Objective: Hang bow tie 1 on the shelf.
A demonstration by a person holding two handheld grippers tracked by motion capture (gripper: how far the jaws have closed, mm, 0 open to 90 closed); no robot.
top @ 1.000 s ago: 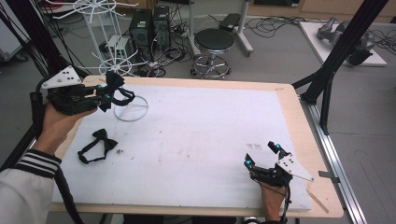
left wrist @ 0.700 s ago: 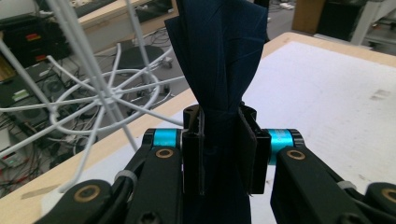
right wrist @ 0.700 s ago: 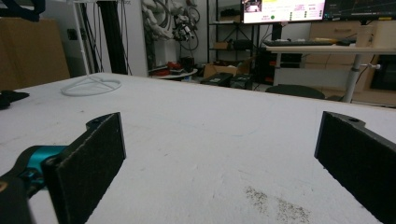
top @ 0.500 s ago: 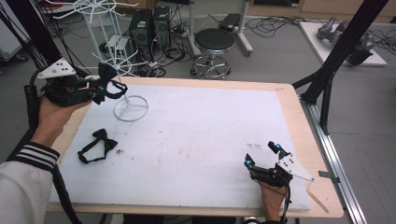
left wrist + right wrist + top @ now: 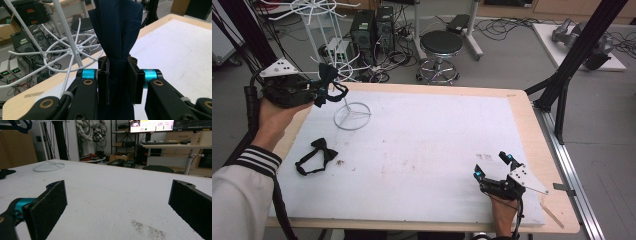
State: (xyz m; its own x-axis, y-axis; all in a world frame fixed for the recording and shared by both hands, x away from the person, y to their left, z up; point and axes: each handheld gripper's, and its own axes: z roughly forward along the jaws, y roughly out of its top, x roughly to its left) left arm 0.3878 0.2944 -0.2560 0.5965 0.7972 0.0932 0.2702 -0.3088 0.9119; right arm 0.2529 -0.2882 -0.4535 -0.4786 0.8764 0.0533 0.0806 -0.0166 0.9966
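A dark navy bow tie (image 5: 330,75) hangs in the air over the table's far left corner, with my left gripper (image 5: 320,90) shut on it. In the left gripper view the folded cloth (image 5: 117,35) stands pinched between the jaws of the left gripper (image 5: 117,82), close to the arms of a white wire stand (image 5: 75,47). That stand's ring base (image 5: 352,115) rests on the white mat. A second, black bow tie (image 5: 316,156) lies flat at the mat's left. Near the front right my right gripper (image 5: 492,167) sits open on the mat, nothing between its pads (image 5: 50,202).
The white mat (image 5: 432,145) covers a wooden table (image 5: 532,125) with edges close on every side. A stool (image 5: 440,45), computer cases and cables stand on the floor behind. In the right gripper view the stand's base (image 5: 48,166) shows far across the mat.
My left gripper with the navy bow tie has shifted a little to the left and upward, away from the stand's base. The right gripper has stayed put.
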